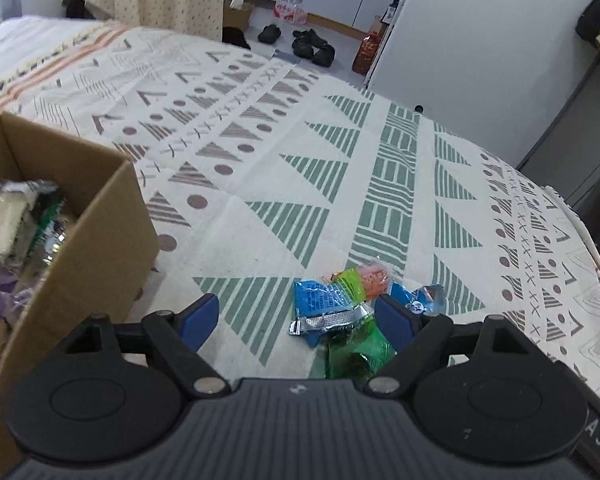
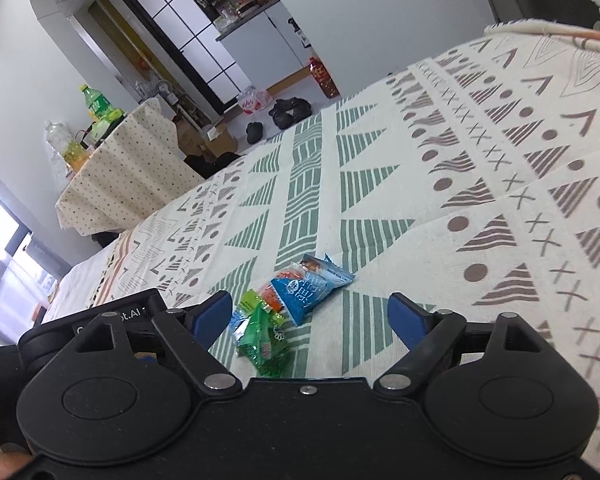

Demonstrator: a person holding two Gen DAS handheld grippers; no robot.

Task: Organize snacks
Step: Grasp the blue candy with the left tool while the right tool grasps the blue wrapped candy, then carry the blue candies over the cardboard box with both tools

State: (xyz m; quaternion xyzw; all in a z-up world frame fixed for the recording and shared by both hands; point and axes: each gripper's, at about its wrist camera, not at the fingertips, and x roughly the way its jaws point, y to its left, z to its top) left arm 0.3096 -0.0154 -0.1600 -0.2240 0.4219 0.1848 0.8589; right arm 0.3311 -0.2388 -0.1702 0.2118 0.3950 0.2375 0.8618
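A: A cream cloth (image 1: pixel 284 184) printed with green and brown triangles is covering the whole surface, and a tiled floor with black shoes (image 1: pixel 312 44) is showing beyond its far edge. Where is the little heap of snack packets (image 1: pixel 340 312) sitting?

B: The heap is lying on the cloth, well to the right of the cardboard box (image 1: pixel 100 240), which is standing at the left edge of the left wrist view and already holding several wrapped snacks (image 1: pixel 16 224). In the heap, a blue packet (image 1: pixel 320 304) with a silver crimped end is lying beside a green wrapper (image 1: pixel 352 356), with an orange one (image 1: pixel 374 276) behind them.

A: And how is the left gripper (image 1: pixel 298 318) sitting against that heap?

B: Its blue-padded fingers (image 1: pixel 202 316) are standing wide apart and gripping nothing. The heap is lying toward its right-hand finger; that finger is overlapping a second blue packet (image 1: pixel 420 298), though whether it is touching cannot be told. The box is just beside its left-hand finger.

A: What is the right gripper (image 2: pixel 312 318) doing?

B: It is also spread open and holding nothing. In its own view the heap (image 2: pixel 284 304) is lying between the fingers, closer to the left-hand pad (image 2: pixel 214 314), with the green wrapper (image 2: pixel 266 344) nearest the gripper body and a blue packet (image 2: pixel 312 284) farther out. The left gripper's black body (image 2: pixel 116 316) is showing at that view's left edge, beside the heap.
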